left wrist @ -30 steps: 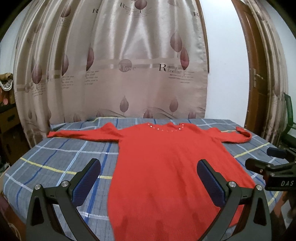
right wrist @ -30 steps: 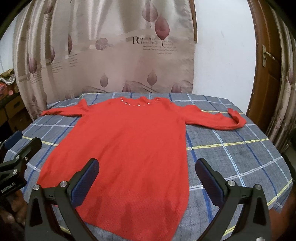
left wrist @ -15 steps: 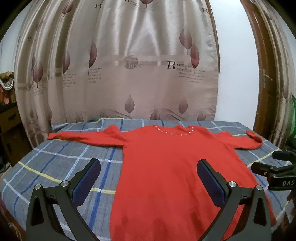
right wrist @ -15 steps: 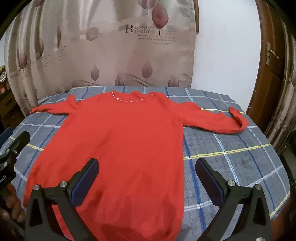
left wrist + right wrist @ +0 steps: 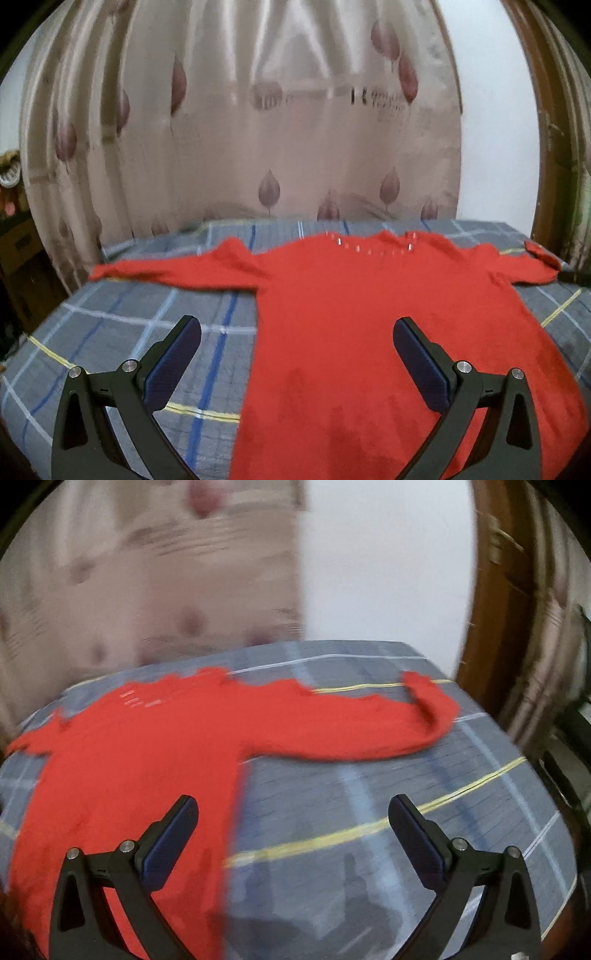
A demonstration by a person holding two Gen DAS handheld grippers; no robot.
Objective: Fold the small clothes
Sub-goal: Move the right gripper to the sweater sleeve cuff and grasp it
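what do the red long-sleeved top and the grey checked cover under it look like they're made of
The red long-sleeved top looks like a soft matte knit, faintly fuzzy, with small shiny studs along the neckline. The grey checked cover looks like thin woven cotton-like cloth, flat and dull, though blur leaves the weave unclear.

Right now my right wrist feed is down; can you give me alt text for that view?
A red knit long-sleeved sweater lies flat on a grey plaid cloth-covered table, one sleeve stretched right with its cuff curled back. The right gripper hovers open above the sweater's side edge, holding nothing. The view is motion-blurred; a beige curtain hangs behind.
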